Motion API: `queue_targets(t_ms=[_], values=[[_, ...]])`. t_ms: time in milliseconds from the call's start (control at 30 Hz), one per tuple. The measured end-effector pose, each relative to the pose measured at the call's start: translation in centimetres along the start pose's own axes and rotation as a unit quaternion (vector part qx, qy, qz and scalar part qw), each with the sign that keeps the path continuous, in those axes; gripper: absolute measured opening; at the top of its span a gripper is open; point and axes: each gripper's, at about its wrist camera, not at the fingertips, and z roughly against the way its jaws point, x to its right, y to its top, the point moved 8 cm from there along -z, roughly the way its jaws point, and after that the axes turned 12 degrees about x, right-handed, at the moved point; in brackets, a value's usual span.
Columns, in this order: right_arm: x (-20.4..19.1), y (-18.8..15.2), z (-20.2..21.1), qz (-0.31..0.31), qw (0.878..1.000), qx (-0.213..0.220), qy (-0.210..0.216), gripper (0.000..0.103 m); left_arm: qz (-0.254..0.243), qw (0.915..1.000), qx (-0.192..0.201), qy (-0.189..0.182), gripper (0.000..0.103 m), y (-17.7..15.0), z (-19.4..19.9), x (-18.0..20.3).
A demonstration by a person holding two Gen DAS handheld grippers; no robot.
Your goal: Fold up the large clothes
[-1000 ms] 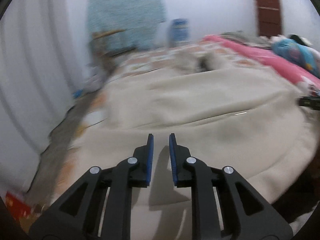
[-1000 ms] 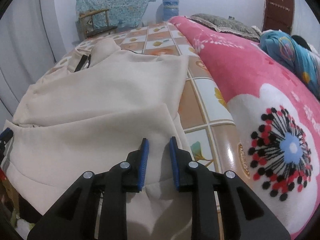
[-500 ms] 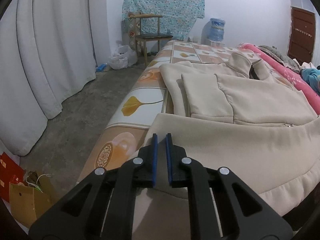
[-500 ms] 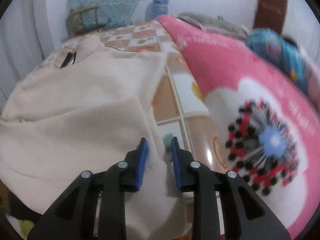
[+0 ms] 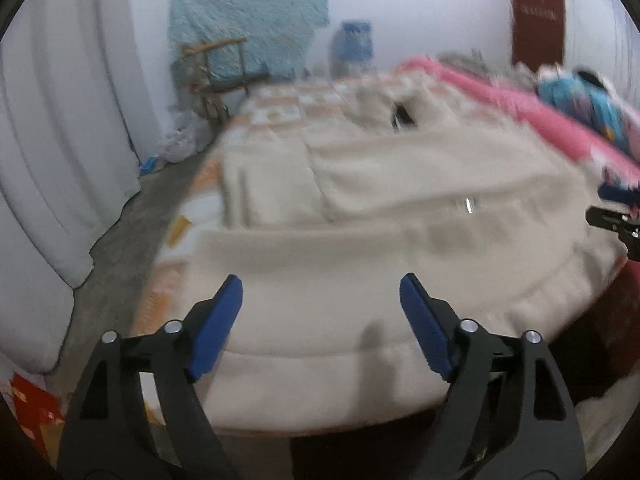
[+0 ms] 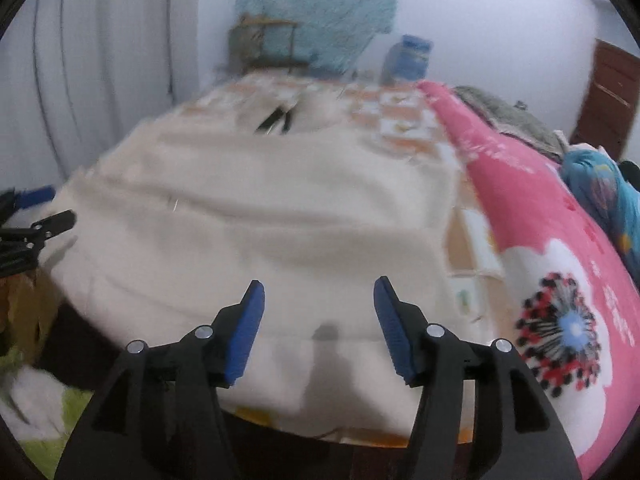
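A large cream fleece jacket (image 5: 392, 208) lies spread on the bed, collar at the far end, its hem toward me. In the left wrist view my left gripper (image 5: 320, 292) hovers over the near hem, jaws opening wide, nothing between the blue pads. The same jacket (image 6: 280, 208) fills the right wrist view. My right gripper (image 6: 318, 294) is above the hem near the jacket's right side, jaws opening, no cloth between them. Each gripper shows at the edge of the other's view: the right gripper (image 5: 616, 216) and the left gripper (image 6: 28, 228). Both views are blurred.
The bed has a tiled-pattern sheet (image 6: 404, 120) and a pink flowered blanket (image 6: 560, 264) on its right side. White curtains (image 5: 52, 152) hang on the left above a concrete floor (image 5: 132, 232). A wooden chair (image 5: 216, 68), a water bottle (image 5: 352, 48) and a brown door (image 5: 536, 12) are at the far wall.
Both grippers went from nearly shut to wide open and let go of the jacket's near edge. Both views have swung, with motion blur now.
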Motion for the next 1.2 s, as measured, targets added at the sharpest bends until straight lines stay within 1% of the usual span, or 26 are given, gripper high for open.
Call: queue_targets(t_ms=[33, 67, 100, 133, 167, 233, 267, 300, 333, 400, 500, 567, 1033, 1133, 1200], values=[[-0.1, -0.6, -0.5, -0.002, 1.000, -0.011, 0.001, 0.058, -0.011, 0.9996, -0.026, 0.005, 0.078, -1.1, -1.0, 0.6], [0.1, -1.8, -1.6, -0.012, 0.999, -0.034, -0.002, 0.059, -0.012, 0.9992, -0.038, 0.010, 0.079, -1.6, -1.5, 0.9], [0.4, -2.4, -2.2, -0.030, 0.999, -0.044, 0.001, 0.061, -0.003, 0.9991, -0.039, 0.014, 0.082, -1.8, -1.8, 0.8], [0.6, -2.5, -2.0, -0.045, 0.998, -0.038, 0.006, 0.061, 0.015, 0.9989, -0.043, 0.015, 0.085, -1.9, -1.9, 0.5], [0.8, -2.2, -1.7, -0.058, 0.997, -0.040, 0.010, 0.061, 0.027, 0.9986, -0.043, 0.012, 0.085, -1.9, -2.0, 0.3], [1.0, -1.6, -1.1, -0.060, 0.998, -0.034, 0.009, 0.063, 0.049, 0.9974, -0.053, 0.006, 0.087, -1.9, -2.2, -0.3], [0.8, -1.3, -0.6, -0.058, 0.998, -0.024, 0.015, 0.063, 0.050, 0.9972, -0.055, 0.007, 0.087, -2.0, -2.3, -0.4], [0.5, -0.9, -0.1, -0.055, 0.998, -0.014, 0.031, 0.064, 0.049, 0.9972, -0.055, 0.008, 0.089, -2.1, -2.4, -0.4], [0.2, -0.8, 0.2, -0.053, 0.998, -0.009, 0.041, 0.068, 0.046, 0.9974, -0.055, 0.010, 0.089, -2.2, -2.4, -0.3], [-0.4, -1.2, 0.2, -0.043, 0.998, -0.009, 0.050, 0.073, 0.046, 0.9973, -0.056, 0.014, 0.090, -2.3, -2.6, -0.3], [-0.5, -3.0, -1.4, -0.030, 0.998, -0.042, 0.032, 0.074, 0.056, 0.9963, -0.064, 0.015, 0.091, -2.4, -2.7, -0.6], [-0.7, -2.9, -1.4, -0.022, 0.999, -0.033, 0.026, 0.076, 0.056, 0.9959, -0.069, 0.016, 0.092, -2.6, -2.7, -0.6], [-0.9, -3.3, -1.2, -0.015, 0.999, -0.039, 0.018, 0.081, 0.060, 0.9949, -0.075, 0.030, 0.095, -2.9, -2.6, -0.8], [-0.7, -3.4, -1.2, -0.017, 0.999, -0.039, 0.014, 0.085, 0.060, 0.9942, -0.082, 0.035, 0.095, -2.8, -2.6, -0.8], [-0.7, -3.4, -1.2, -0.020, 0.999, -0.037, 0.015, 0.085, 0.062, 0.9936, -0.087, 0.038, 0.095, -2.8, -2.7, -0.8]])
